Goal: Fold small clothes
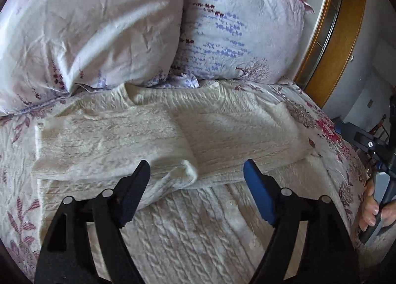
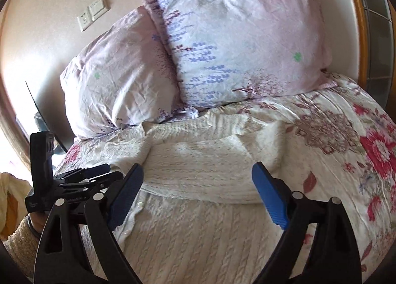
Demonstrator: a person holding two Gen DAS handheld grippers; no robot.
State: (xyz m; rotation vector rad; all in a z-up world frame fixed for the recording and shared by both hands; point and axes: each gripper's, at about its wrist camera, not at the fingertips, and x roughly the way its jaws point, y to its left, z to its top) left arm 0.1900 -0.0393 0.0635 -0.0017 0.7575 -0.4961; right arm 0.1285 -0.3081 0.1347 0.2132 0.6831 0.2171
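A cream cable-knit sweater (image 1: 173, 135) lies flat on the bed with both sleeves folded across its chest. It also shows in the right wrist view (image 2: 198, 165). My left gripper (image 1: 196, 172) is open and empty, hovering just above the folded sleeve cuff (image 1: 183, 172). My right gripper (image 2: 198, 177) is open and empty, above the sweater's middle. The right gripper's body and the hand on it show at the right edge of the left wrist view (image 1: 376, 172). The left gripper's body shows at the left of the right wrist view (image 2: 61, 180).
The bed has a floral quilt (image 2: 346, 148). Two patterned pillows (image 1: 86, 24) (image 1: 235, 29) lean at the head, touching the sweater's collar. A wooden frame (image 1: 334, 36) stands behind on the right. A wall with switches (image 2: 94, 11) is at the back left.
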